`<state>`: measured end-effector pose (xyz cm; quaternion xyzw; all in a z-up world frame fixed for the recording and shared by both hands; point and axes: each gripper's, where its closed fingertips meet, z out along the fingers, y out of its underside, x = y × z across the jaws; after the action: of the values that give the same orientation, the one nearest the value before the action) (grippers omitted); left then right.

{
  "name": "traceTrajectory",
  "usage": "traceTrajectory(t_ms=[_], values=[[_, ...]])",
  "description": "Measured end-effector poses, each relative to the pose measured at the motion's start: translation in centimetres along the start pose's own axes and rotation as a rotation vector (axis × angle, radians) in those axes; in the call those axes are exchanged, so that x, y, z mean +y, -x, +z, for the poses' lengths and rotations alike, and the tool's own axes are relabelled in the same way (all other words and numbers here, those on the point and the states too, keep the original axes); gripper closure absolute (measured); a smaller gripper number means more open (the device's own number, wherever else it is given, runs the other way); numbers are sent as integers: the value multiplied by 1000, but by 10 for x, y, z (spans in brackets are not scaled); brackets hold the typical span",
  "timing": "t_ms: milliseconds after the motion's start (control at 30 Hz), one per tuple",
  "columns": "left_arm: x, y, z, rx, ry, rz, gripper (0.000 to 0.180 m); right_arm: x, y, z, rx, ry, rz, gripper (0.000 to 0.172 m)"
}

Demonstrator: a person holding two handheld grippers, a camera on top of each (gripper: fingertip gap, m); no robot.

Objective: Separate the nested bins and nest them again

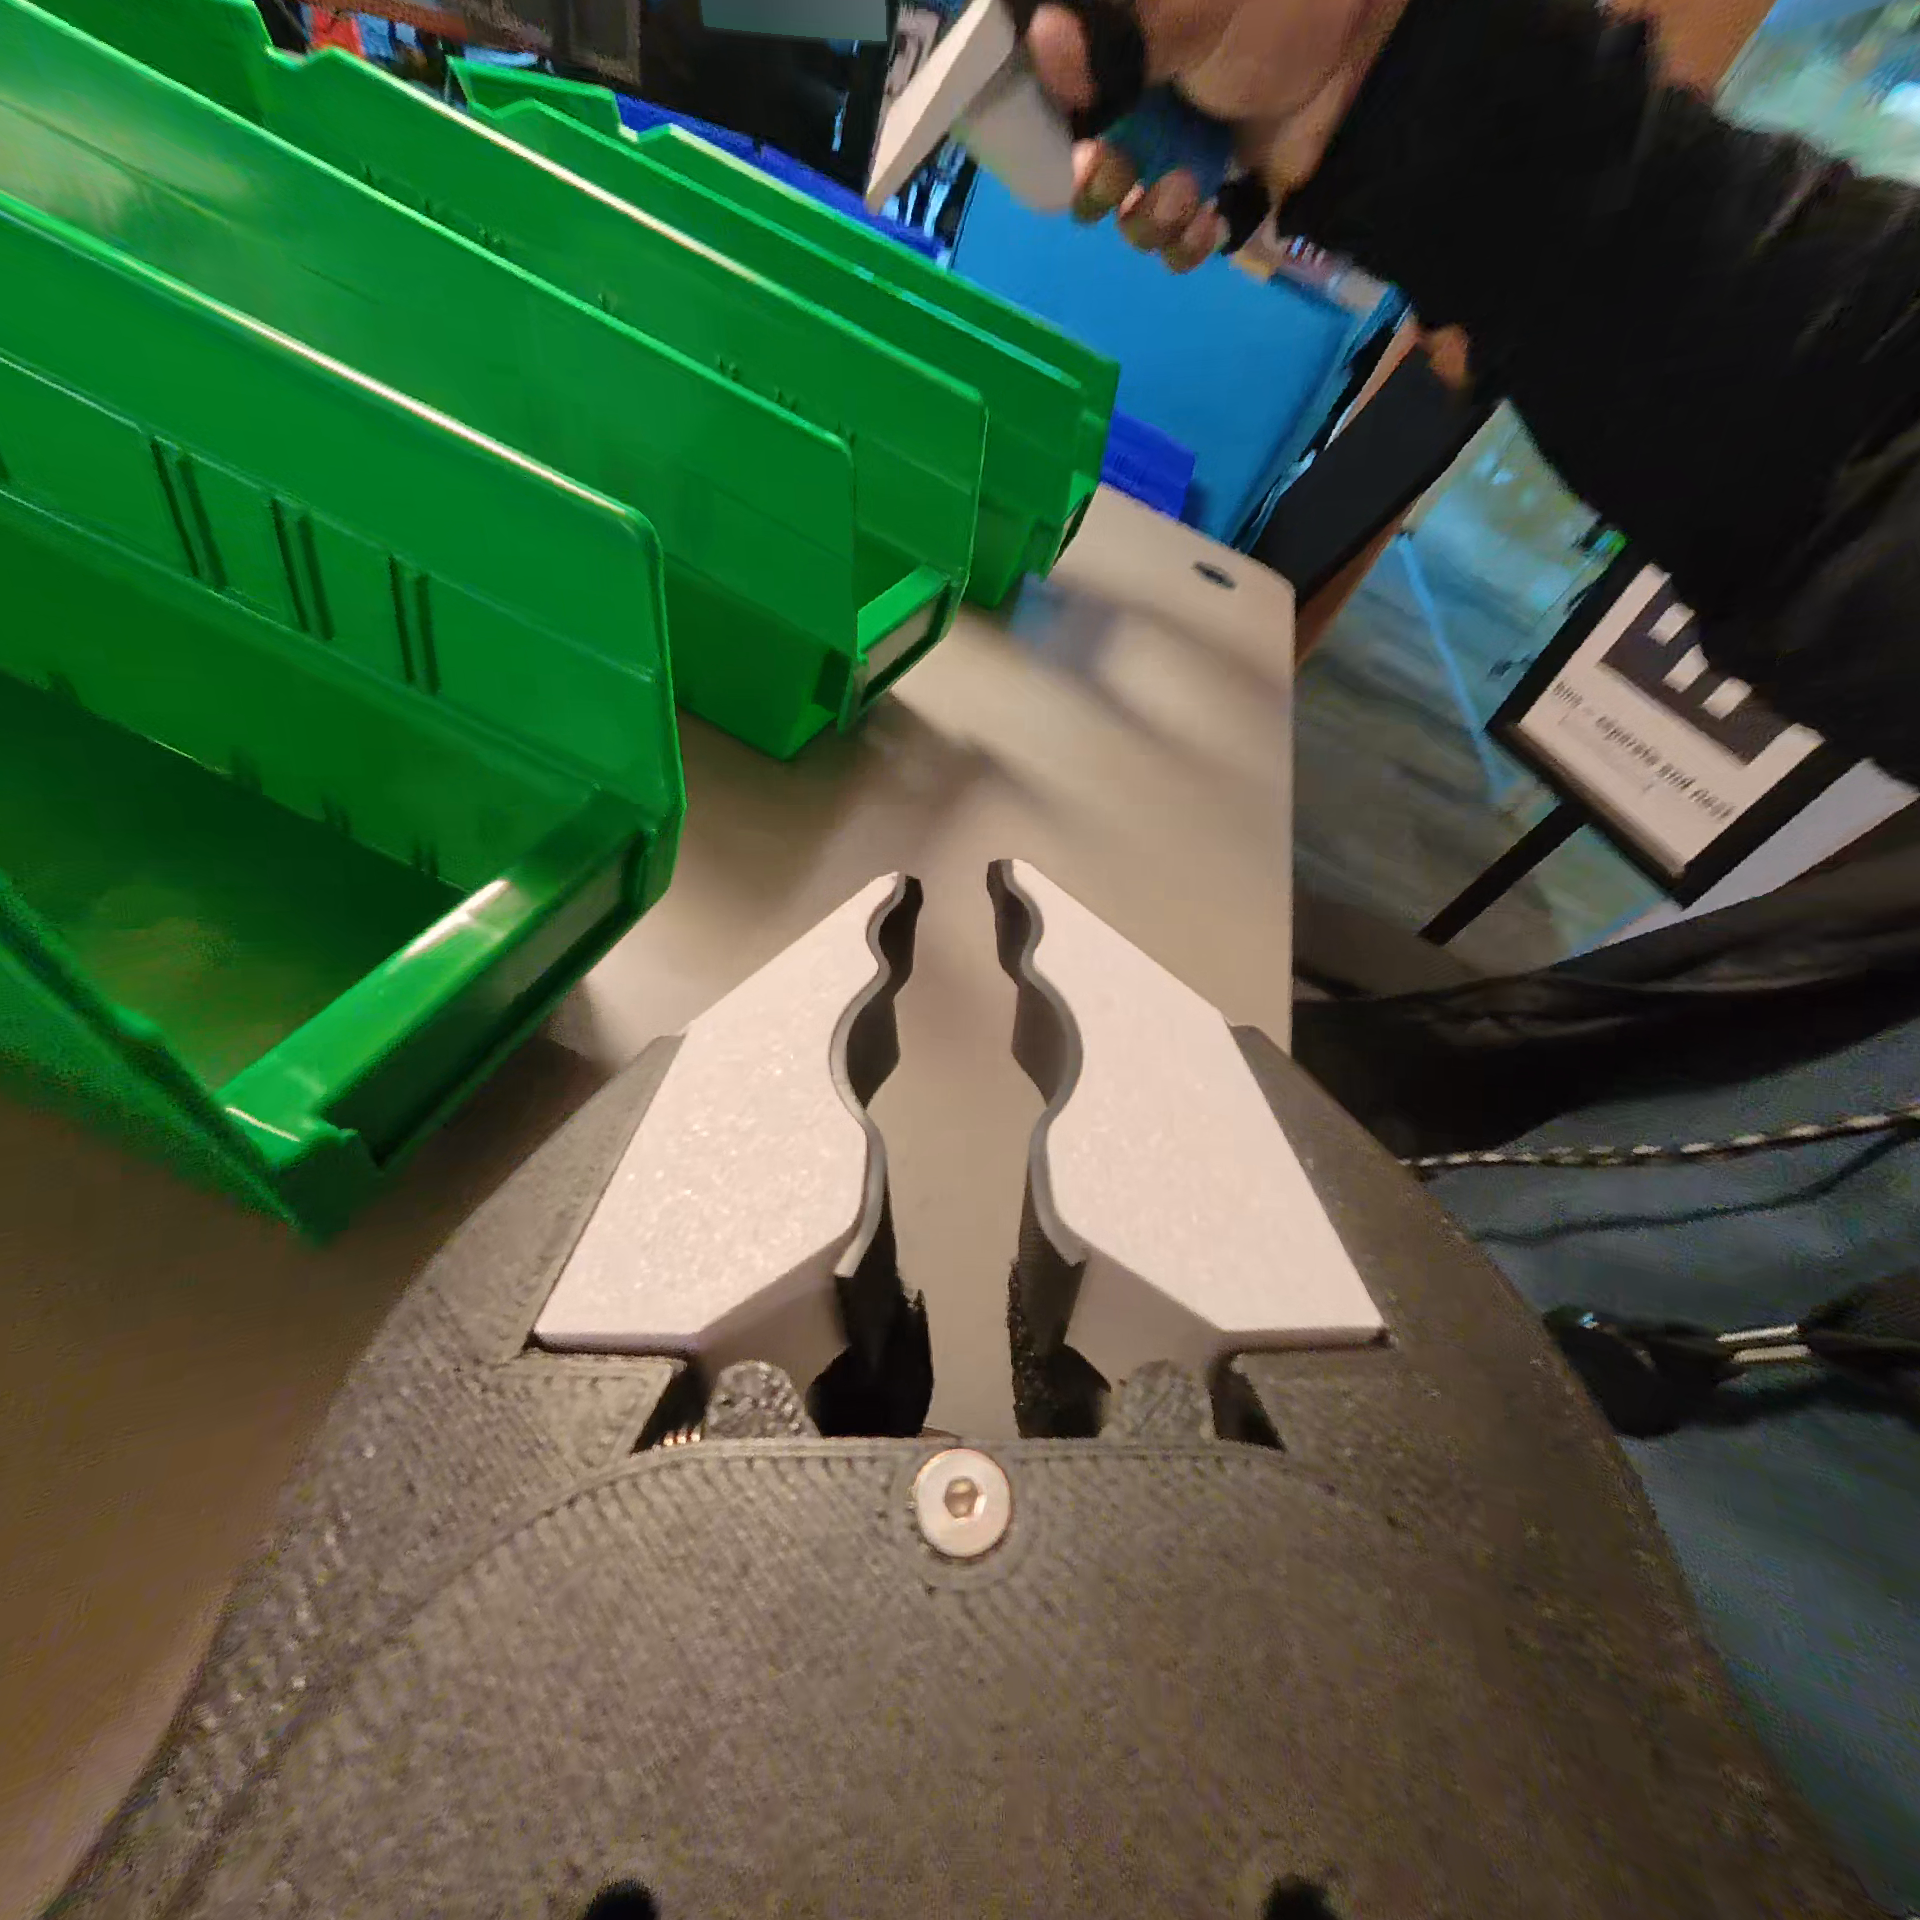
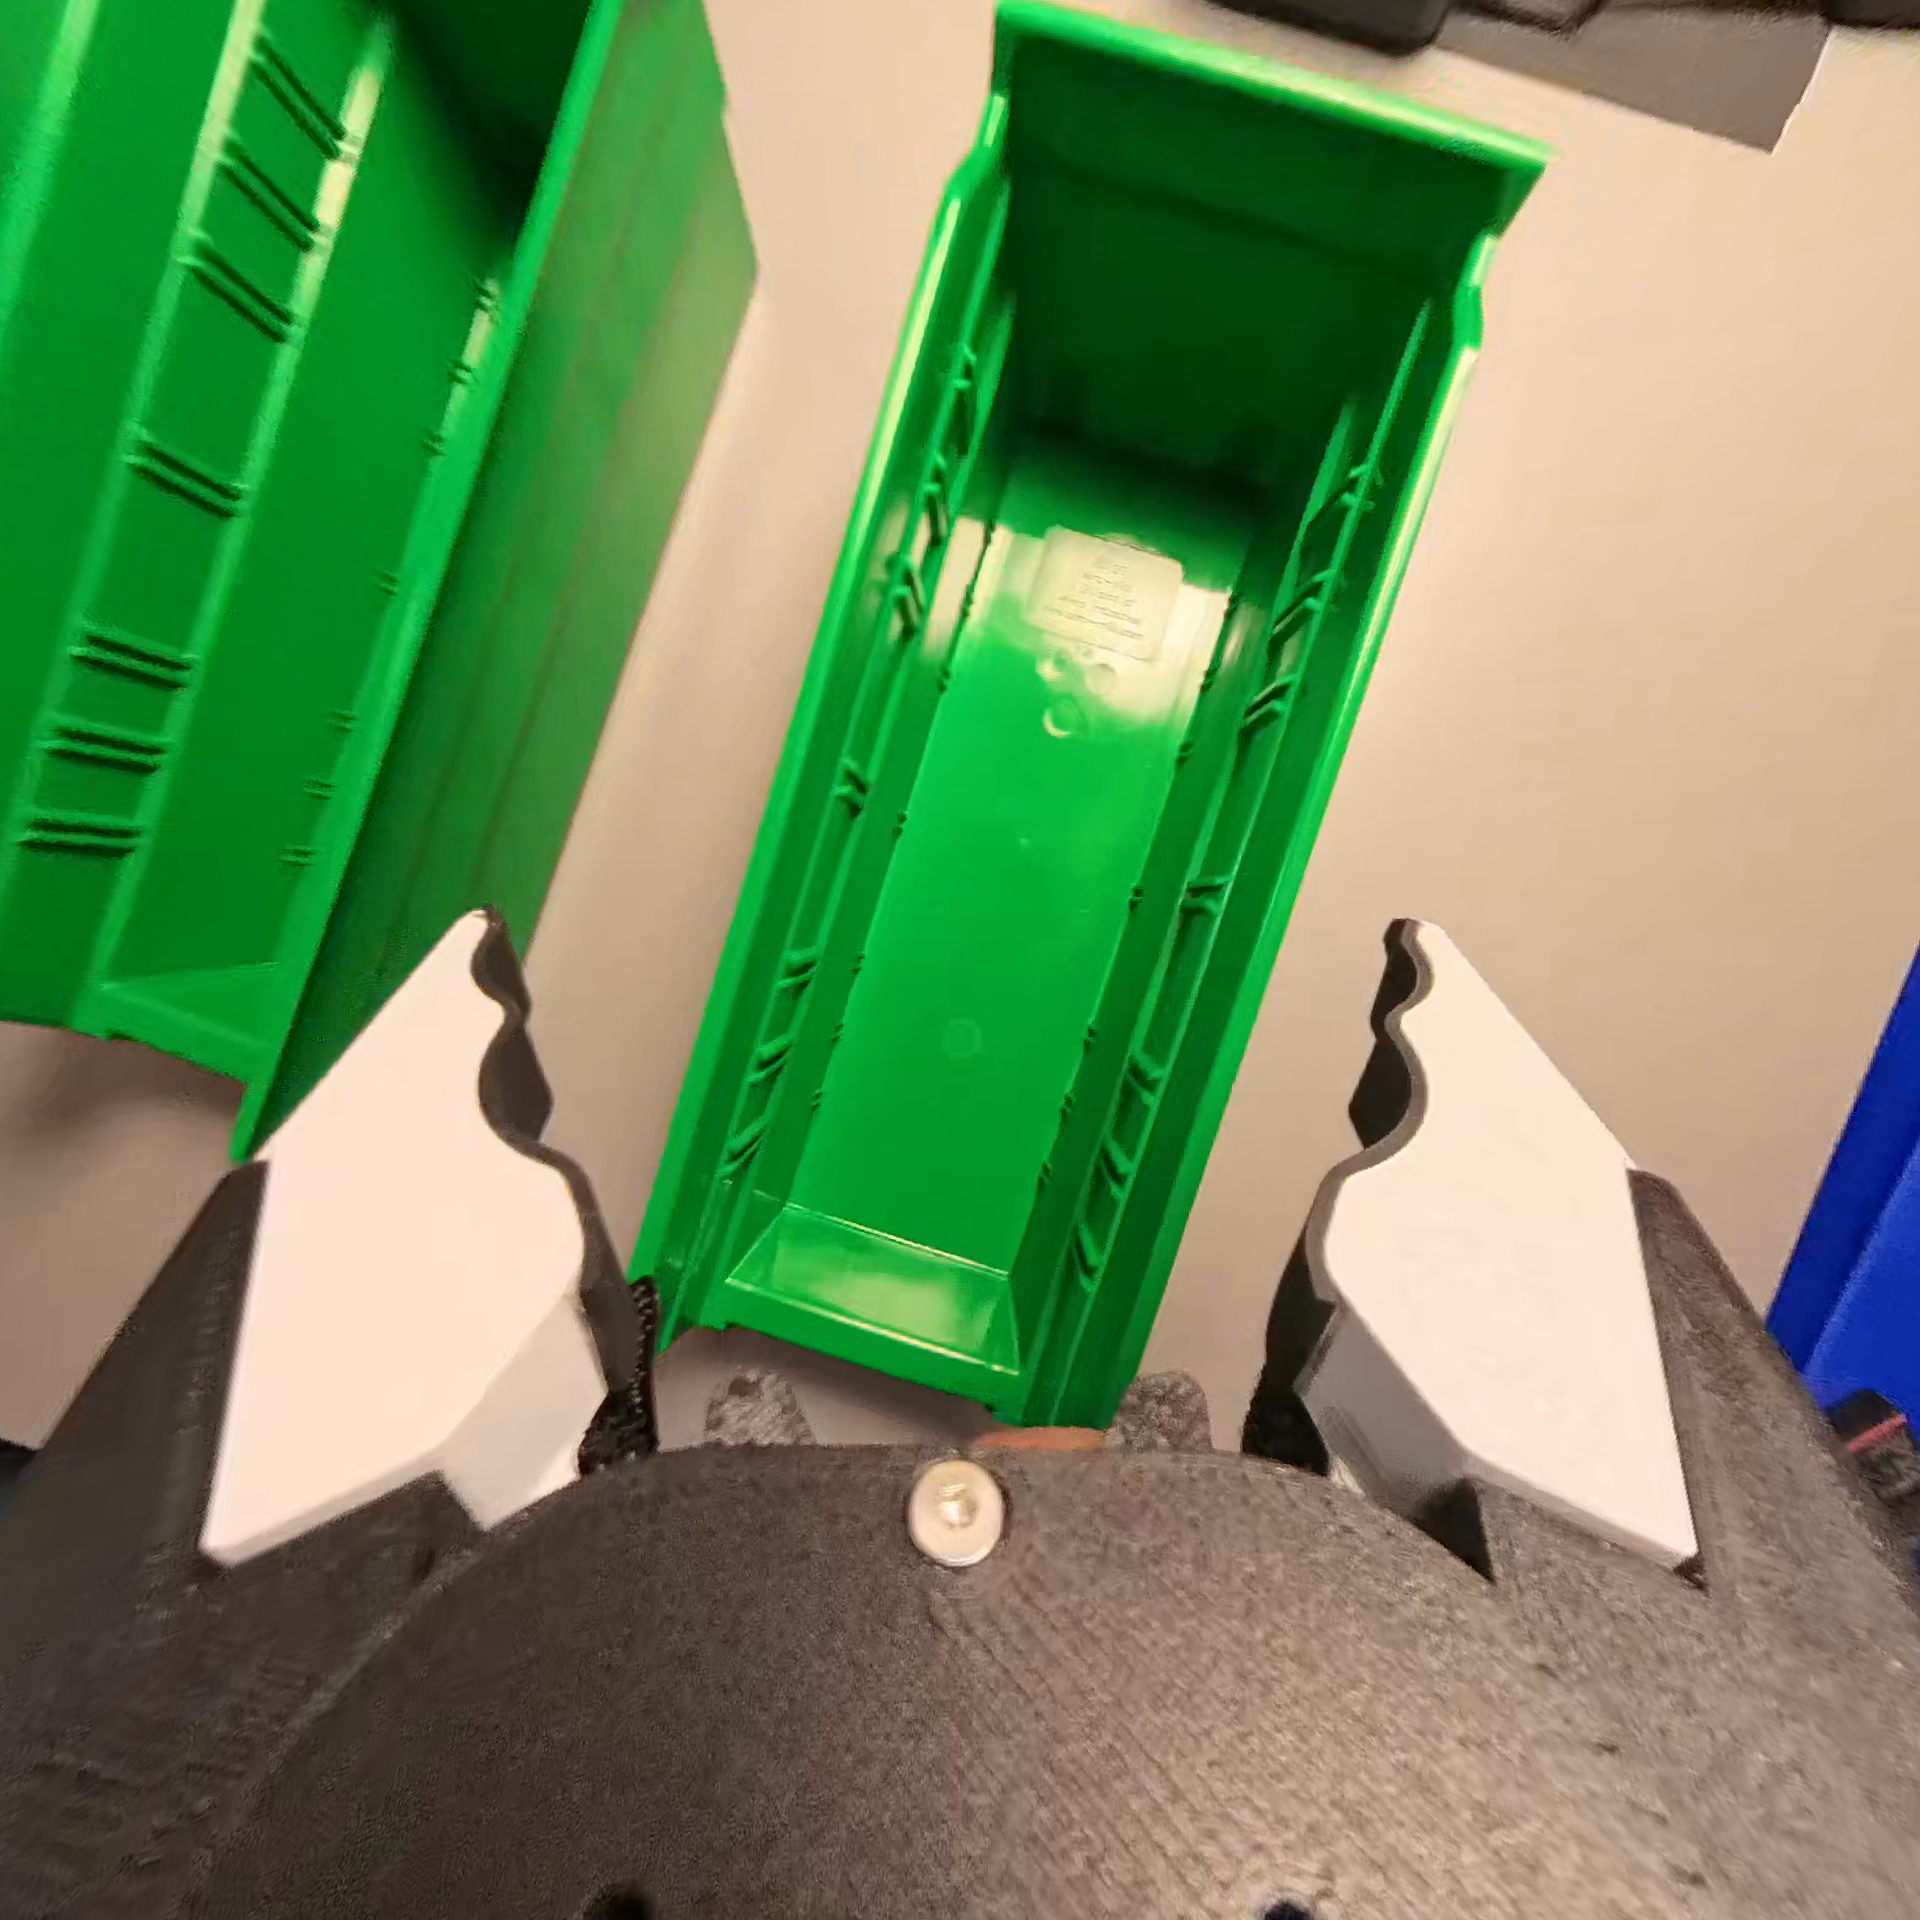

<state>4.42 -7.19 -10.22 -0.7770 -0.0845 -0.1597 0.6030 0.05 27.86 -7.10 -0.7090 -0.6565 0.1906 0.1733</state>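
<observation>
My left hand-held gripper [image 1: 948, 883] hovers low over the grey desk [image 1: 1143, 727], its fingers nearly together with a narrow gap and nothing between them. Just to its left lies a green bin [image 1: 343, 831], with more green bins [image 1: 727, 416] lined up behind it. My right hand-held gripper [image 2: 951, 935] looks down with its jaws spread wide, gripping nothing. A narrow green bin [image 2: 1039, 831] sits on the desk below it, seen between the fingers and apart from them. A wider green bin [image 2: 312, 520] lies to its left, and a blue bin [image 2: 1860, 1195] at the right edge.
</observation>
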Motion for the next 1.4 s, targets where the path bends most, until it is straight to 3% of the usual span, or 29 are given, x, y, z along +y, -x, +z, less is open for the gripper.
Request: traceTrajectory(t_ms=[133,367,900,1133,1400], values=[[-5,-1,-7,20,-56,-47,167,0,-11,18,38,97,9,14],[0,0,-3,-3,-13,-30,167,11,-16,39,44,216,35,17],[0,2,-3,-12,-13,-40,167,13,-14,44,33,263,18,60],[1,2,-2,-11,-9,-45,167,-2,-11,18,19,189,26,64],[1,3,-2,-11,-6,-53,168,-71,33,-50,-106,-11,45,63]])
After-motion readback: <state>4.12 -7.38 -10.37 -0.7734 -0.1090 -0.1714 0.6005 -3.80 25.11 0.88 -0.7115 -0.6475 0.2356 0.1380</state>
